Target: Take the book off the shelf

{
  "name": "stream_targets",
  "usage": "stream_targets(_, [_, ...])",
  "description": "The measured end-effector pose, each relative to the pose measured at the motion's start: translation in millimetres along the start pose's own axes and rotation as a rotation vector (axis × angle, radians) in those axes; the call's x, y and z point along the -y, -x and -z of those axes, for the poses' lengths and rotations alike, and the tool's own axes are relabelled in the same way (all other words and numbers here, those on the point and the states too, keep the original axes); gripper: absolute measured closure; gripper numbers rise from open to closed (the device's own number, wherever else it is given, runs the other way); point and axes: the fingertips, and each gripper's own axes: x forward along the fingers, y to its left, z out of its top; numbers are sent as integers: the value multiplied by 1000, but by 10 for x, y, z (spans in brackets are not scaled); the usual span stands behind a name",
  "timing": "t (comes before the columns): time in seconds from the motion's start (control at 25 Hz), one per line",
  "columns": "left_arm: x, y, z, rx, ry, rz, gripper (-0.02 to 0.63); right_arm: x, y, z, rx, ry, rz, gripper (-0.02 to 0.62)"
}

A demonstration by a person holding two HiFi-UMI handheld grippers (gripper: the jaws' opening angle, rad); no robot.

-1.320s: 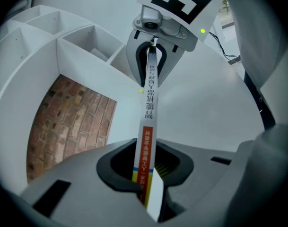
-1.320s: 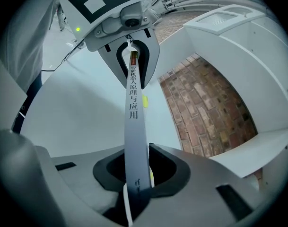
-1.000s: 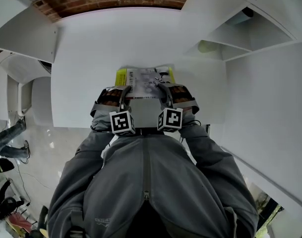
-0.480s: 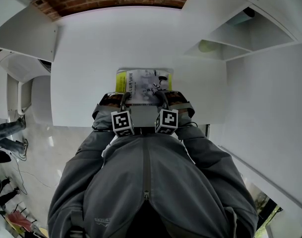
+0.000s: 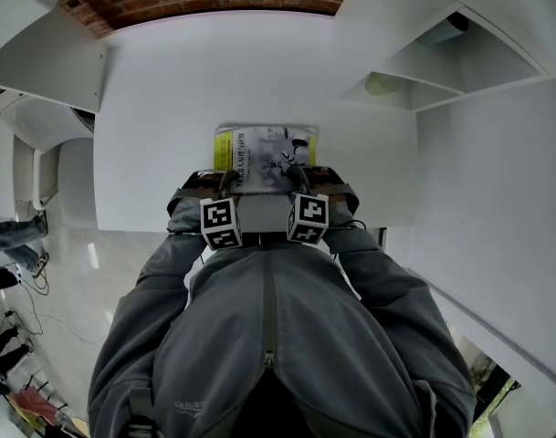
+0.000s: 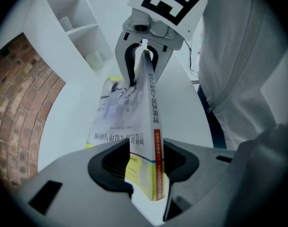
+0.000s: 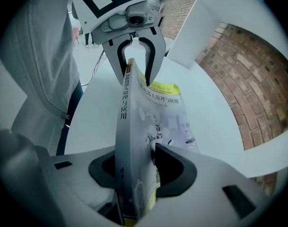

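At the spine's left end, the left gripper [image 6: 144,167] has its jaws closed on the book [image 6: 129,122]. At the right end, the right gripper [image 7: 134,171] clamps it likewise. The spine thus runs straight from one pair of jaws to the other, close to the person's chest, and the cover fans away over the white worktop [image 5: 168,108]. The book is clear of the shelf [image 5: 424,57], which stands further right. Neither gripper is nearer, so any lowering would likely be shared.
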Motion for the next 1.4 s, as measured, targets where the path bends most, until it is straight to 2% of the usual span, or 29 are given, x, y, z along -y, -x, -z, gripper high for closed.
stream_targets(0.32, [-18, 208, -174, 148, 67, 97, 411, -43, 1, 23, -4, -8, -20, 417])
stream_targets(0.64, [-66, 318, -319, 212, 65, 98, 419, -175, 57, 59, -11, -7, -66, 393])
stream_targets(1.04, [-118, 323, -354, 226, 70, 90, 423, -399, 179, 96, 11, -51, -152, 388])
stream_targets(1.2, [-157, 325, -410, 241, 68, 84, 425, -262, 346, 77, 57, -131, -121, 390])
stream_targets(1.4, [-259, 368, -484, 259, 64, 53, 440, -11, 527, 12, 82, -135, -49, 390])
